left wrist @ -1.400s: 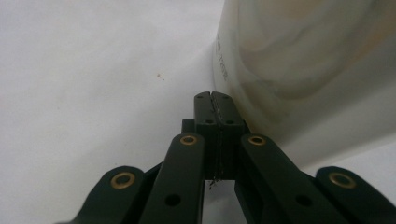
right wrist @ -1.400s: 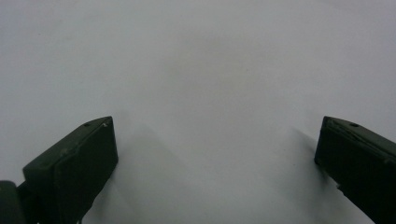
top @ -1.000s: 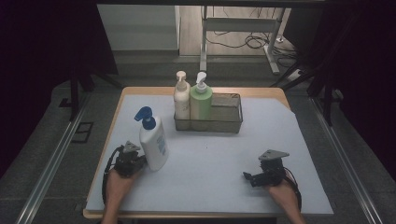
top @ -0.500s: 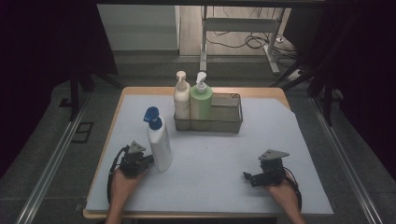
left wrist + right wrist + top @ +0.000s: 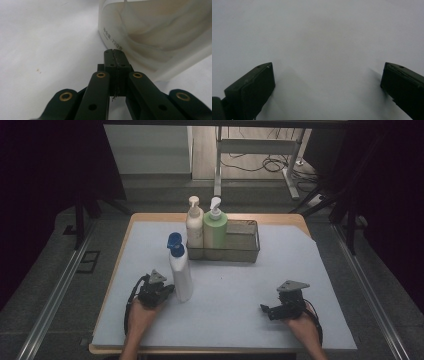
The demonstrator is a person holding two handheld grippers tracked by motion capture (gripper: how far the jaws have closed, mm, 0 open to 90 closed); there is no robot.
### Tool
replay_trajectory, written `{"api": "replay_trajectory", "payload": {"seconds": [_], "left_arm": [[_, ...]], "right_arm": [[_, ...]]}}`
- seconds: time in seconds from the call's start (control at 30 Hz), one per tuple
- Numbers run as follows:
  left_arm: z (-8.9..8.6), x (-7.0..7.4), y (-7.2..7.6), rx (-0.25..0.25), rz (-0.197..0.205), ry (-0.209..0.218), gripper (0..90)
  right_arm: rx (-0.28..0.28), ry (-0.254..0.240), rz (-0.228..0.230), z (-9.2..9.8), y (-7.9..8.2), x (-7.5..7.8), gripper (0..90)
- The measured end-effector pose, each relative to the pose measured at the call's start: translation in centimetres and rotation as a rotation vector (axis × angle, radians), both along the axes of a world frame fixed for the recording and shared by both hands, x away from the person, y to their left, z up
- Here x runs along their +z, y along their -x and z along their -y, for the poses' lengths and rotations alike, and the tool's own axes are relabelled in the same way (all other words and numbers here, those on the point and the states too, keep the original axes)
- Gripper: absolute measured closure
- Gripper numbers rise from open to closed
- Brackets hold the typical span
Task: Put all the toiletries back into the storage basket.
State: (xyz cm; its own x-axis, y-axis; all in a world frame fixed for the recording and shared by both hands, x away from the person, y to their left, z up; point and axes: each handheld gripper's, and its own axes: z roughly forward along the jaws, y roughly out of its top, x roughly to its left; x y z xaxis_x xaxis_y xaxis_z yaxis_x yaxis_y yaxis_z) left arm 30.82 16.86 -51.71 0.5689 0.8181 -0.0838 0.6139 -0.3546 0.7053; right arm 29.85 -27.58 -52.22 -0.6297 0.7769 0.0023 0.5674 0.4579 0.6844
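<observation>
Where the closed left claw (image 5: 115, 51) points: white bottle (image 5: 160, 35), print "720".

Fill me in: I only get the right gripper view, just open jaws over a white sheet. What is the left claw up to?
Observer: The left claw is shut, its tips right at the foot of a white bottle with a blue pump.
Operator: Is that bottle upright?
Observer: Yes, it stands upright on the sheet, outside the wire basket.
Operator: Anything in the basket?
Observer: A cream bottle and a green bottle, side by side at its left end.
</observation>
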Motion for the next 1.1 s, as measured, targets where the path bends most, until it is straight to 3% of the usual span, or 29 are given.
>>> {"api": "replay_trajectory", "payload": {"seconds": [0.57,1.1], "left_arm": [[2.7,0.0,-0.2,-0.048,0.005,-0.004,89.5],[5.7,0.1,0.0,-0.149,0.012,-0.043,89.5]], "right_arm": [[0.000,0.000,0.000,0.0,0.0,0.0,0.0],[0.000,0.000,0.000,0.0,0.0,0.0,0.0]]}}
